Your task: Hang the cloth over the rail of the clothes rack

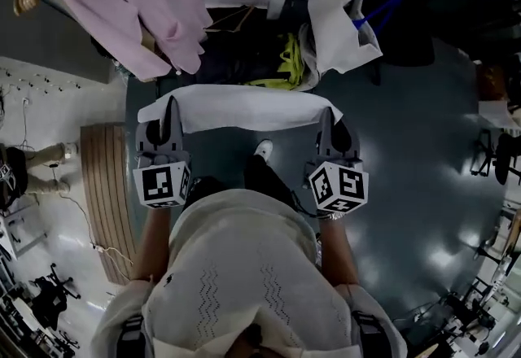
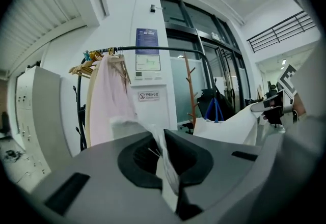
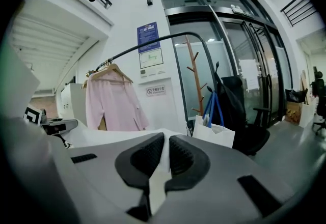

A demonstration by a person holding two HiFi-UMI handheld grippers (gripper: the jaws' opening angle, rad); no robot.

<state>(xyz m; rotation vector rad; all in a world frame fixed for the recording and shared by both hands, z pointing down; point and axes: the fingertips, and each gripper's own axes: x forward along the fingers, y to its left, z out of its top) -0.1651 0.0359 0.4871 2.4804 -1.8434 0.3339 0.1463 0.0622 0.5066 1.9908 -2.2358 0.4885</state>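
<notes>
A white cloth [image 1: 240, 108] is stretched flat between both grippers in front of the person. My left gripper [image 1: 172, 106] is shut on the cloth's left end, and its own view shows the fabric [image 2: 165, 167] pinched between the jaws. My right gripper [image 1: 330, 115] is shut on the right end, with a white strip [image 3: 162, 164] caught between its pads. The clothes rack's dark curved rail [image 3: 153, 42] stands ahead and above the cloth, and shows again in the left gripper view [image 2: 153, 49]. A pink shirt [image 3: 112, 103] hangs from it on a hanger.
A white bag with blue handles [image 1: 346, 19] sits on the floor to the right of the rack. A wooden coat stand [image 3: 196, 75] and a dark chair [image 3: 254, 136] stand by the glass doors. A white pillar [image 2: 150, 80] rises behind the rack. A slatted wooden panel [image 1: 104, 185] lies at left.
</notes>
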